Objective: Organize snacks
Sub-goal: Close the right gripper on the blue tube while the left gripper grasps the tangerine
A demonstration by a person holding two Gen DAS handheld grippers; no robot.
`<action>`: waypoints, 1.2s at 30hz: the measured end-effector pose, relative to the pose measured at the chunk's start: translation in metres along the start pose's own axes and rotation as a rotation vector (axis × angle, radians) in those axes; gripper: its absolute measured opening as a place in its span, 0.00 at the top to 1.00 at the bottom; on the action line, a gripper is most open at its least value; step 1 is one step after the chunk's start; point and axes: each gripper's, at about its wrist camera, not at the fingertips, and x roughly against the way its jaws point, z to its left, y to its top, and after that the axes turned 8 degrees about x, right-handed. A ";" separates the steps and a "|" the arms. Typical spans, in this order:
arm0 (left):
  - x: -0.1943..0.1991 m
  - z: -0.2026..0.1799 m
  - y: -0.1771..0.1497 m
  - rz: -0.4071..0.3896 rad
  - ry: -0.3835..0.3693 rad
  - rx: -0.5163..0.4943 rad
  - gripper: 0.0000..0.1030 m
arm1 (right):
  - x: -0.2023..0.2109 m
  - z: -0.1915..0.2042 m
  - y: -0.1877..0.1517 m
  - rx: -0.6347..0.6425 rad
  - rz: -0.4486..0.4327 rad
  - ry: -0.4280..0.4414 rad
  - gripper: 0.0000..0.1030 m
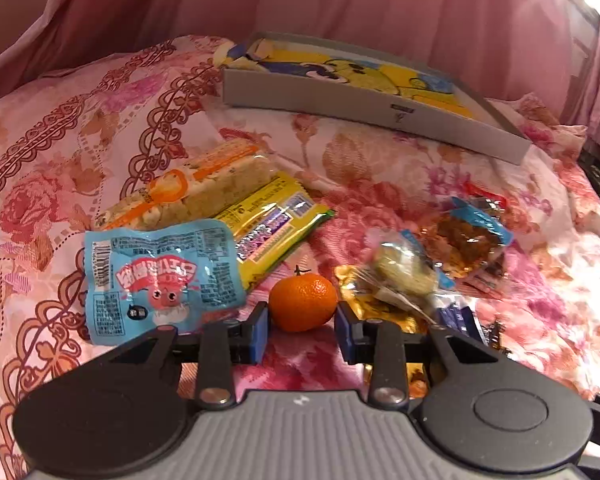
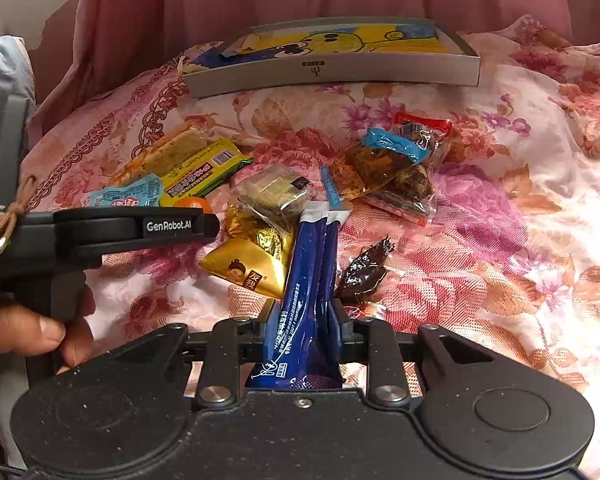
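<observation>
My left gripper (image 1: 302,322) holds a small orange mandarin (image 1: 303,302) on the flowered bedspread, with a blue pad touching each side of it. In the right wrist view only the top of the mandarin (image 2: 194,202) peeks over the left gripper's black body. My right gripper (image 2: 306,312) is shut on a long dark blue stick packet (image 2: 308,280) that points away along the fingers. A grey shallow box (image 1: 360,100) (image 2: 332,72) with a yellow cartoon picture inside lies at the back of the bed.
Left of the mandarin lie a light blue pouch (image 1: 160,276), a yellow-green packet (image 1: 272,224) and an orange-striped cracker bar (image 1: 196,188). A gold packet (image 2: 252,264), a clear-wrapped cake (image 2: 276,192), a brown snack bag (image 2: 384,168) and a dark candy (image 2: 364,272) lie mid-bed. A hand (image 2: 40,332) holds the left gripper.
</observation>
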 end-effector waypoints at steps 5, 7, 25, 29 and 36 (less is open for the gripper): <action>0.011 -0.007 -0.009 -0.011 -0.025 -0.007 0.63 | 0.005 -0.002 0.000 -0.020 -0.022 0.007 0.79; 0.017 -0.010 -0.012 -0.024 -0.029 -0.017 0.63 | 0.011 -0.002 -0.001 -0.018 -0.036 0.013 0.80; 0.039 -0.020 -0.017 -0.061 -0.033 -0.013 0.63 | 0.010 -0.004 0.000 -0.021 -0.004 -0.012 0.72; 0.039 -0.020 -0.018 -0.056 -0.033 -0.010 0.63 | 0.000 -0.008 -0.002 -0.061 0.037 0.007 0.69; 0.046 -0.024 -0.016 -0.073 -0.042 -0.014 0.63 | 0.009 0.002 -0.002 0.012 -0.011 -0.046 0.83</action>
